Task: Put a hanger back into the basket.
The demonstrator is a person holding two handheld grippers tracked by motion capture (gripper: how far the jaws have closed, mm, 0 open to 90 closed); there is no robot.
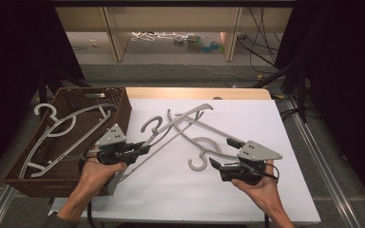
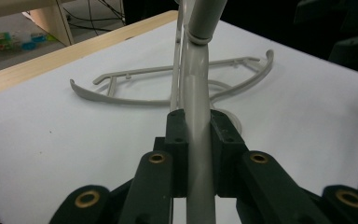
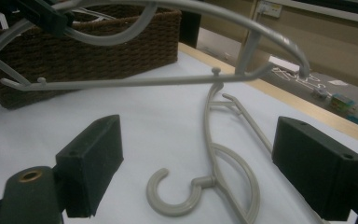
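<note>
Hangers everywhere! Left tongs (image 1: 145, 150) clamped on lifted hanger (image 2: 196, 140) just right of basket (image 1: 119, 111); right tongs (image 3: 198, 172) wide open, empty, over second hanger (image 3: 214, 182) farther right. Could snag: lifted arm crossing it, dragging both.

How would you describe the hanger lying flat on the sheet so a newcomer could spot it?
Start at the white sheet, right of the basket. The flat hanger lies before the open right gripper, hook toward it. Its neighbour, the raised hanger, is clamped in the left gripper.
</note>
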